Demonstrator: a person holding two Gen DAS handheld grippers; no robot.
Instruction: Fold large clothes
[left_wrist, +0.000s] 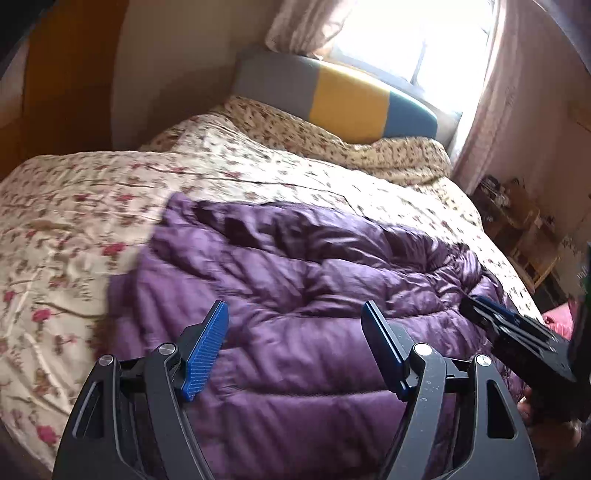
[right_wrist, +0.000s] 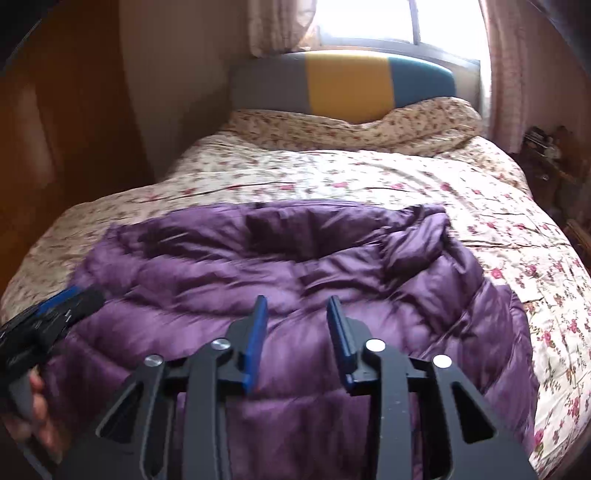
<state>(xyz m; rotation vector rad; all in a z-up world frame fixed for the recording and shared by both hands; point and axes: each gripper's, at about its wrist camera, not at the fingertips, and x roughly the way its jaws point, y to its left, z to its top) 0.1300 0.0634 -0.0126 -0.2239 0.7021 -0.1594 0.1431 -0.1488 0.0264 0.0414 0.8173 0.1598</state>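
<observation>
Right wrist view: purple puffer jacket (right_wrist: 280, 280) lay bunched on floral bedspread (right_wrist: 369, 173), before striped headboard (right_wrist: 343, 81) and window (right_wrist: 365, 18). Right gripper (right_wrist: 297, 306) narrowly parted, left gripper (left_wrist: 295, 314) wide, both empty above jacket. Slippery padded shell likely to slide from pads, spoiling fold.

The jacket (left_wrist: 303, 295) runs off the bottom edge behind the left tool (left_wrist: 295, 310). Shelf clutter (left_wrist: 517, 218) is too blurred to identify; the window (right_wrist: 365, 22) is blown out.
</observation>
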